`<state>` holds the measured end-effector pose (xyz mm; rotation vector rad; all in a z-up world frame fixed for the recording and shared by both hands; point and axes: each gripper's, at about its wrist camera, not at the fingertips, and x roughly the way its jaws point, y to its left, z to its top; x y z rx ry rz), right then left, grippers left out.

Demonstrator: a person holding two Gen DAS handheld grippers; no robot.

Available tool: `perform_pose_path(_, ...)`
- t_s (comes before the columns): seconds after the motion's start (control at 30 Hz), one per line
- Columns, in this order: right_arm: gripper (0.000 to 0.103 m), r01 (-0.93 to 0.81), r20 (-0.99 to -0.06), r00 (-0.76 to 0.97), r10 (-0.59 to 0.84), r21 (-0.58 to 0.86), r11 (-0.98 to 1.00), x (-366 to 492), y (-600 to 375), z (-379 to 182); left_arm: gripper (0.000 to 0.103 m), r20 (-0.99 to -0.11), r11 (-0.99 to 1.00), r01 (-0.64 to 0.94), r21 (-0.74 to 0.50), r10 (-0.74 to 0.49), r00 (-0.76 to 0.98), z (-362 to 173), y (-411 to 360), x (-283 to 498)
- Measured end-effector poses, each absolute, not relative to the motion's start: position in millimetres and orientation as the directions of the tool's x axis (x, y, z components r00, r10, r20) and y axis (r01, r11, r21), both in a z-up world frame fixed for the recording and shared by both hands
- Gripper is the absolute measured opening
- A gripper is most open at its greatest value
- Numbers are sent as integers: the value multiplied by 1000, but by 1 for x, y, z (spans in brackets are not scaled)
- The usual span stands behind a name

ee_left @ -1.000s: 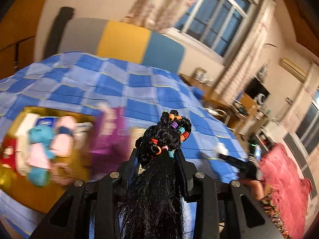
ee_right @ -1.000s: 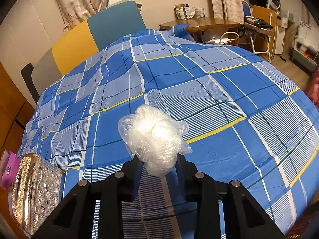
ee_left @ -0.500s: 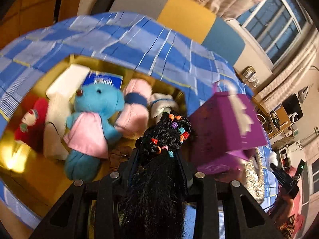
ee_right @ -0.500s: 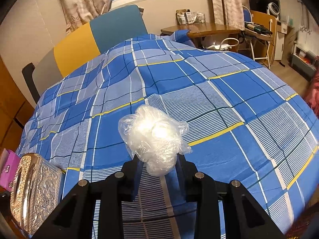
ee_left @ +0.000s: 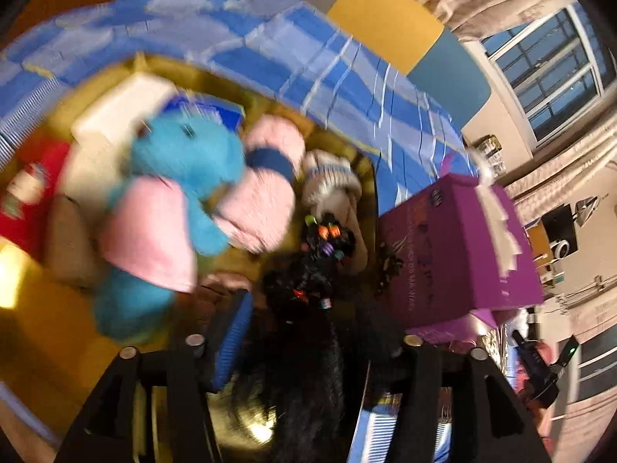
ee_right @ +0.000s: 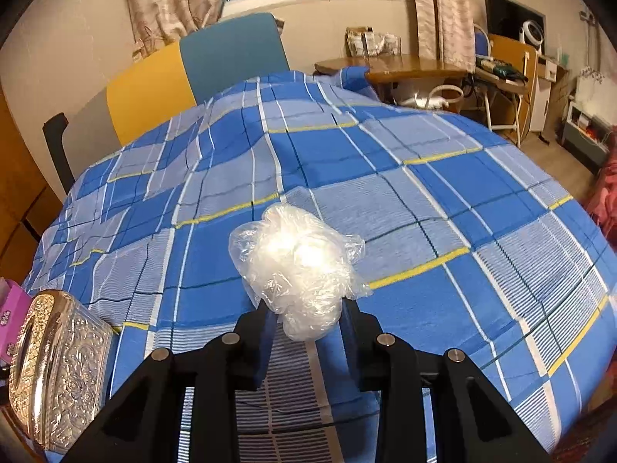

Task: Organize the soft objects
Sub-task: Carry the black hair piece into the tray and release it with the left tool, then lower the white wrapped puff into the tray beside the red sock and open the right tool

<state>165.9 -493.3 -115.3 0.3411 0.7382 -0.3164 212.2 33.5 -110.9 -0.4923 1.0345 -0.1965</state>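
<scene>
Your left gripper (ee_left: pixel 308 332) has dropped from over the open bedspread to right above the yellow tray (ee_left: pixel 46 328), and its jaws, which a second ago were clamped on the black braided hair bundle (ee_left: pixel 312 308), are opening — the bundle is still between the fingers, but the pads no longer seem to press it. The blue plush toy (ee_left: pixel 181 177), pink plush (ee_left: pixel 266 189) and purple box (ee_left: pixel 459 247), once small and off to the side, now fill the view.

Your right gripper (ee_right: pixel 304 308) hasn't changed: it stays closed on the crumpled clear plastic bag (ee_right: pixel 297 270), held over the blue plaid bedspread (ee_right: pixel 424 200), with the embossed metal box (ee_right: pixel 58 366) at lower left.

The left view is heavily blurred — you can't tell whether the hair bundle already rests on the tray, and its lower length is lost in shadow. The red item (ee_left: pixel 27 193) at the tray's left edge is cut off.
</scene>
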Motion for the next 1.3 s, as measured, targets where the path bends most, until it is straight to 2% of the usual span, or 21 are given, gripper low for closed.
perform_pose_path(0.23, 32, 377, -635, 753, -174, 200, 904, 149, -474, -91, 57, -728, 924, -39, -381, -274, 629, -68, 74, 172)
perform_pose_path(0.47, 32, 284, -524, 837, -157, 172, 943, 128, -420, -29, 57, -699, 921, -78, -381, -233, 676, -56, 106, 149)
perform_pose_path(0.6, 32, 129, -436, 897, -70, 107, 986, 122, -350, 14, 57, -691, 925, -90, -368, -208, 692, -51, 118, 140)
perform_pose_path(0.73, 32, -68, -410, 908, 90, 67, 995, 124, -265, 31, 57, -674, 938, -84, -337, -178, 717, -41, 128, 127)
perform_pose_path(0.93, 32, -348, -494, 796, 351, 101, 932, 140, -141, 11, 57, -660, 942, -59, -330, -186, 728, -30, 151, 110)
perform_pose_path(1.13, 32, -517, -631, 611, 479, 140, 844, 160, -45, -42, 57, -659, 960, -99, -260, -101, 745, -22, 176, 92)
perform_pose_path(1.3, 32, -590, -718, 485, 500, 153, 793, 180, 8, -85, 57, -659, 966, -173, -193, 3, 752, -19, 195, 78)
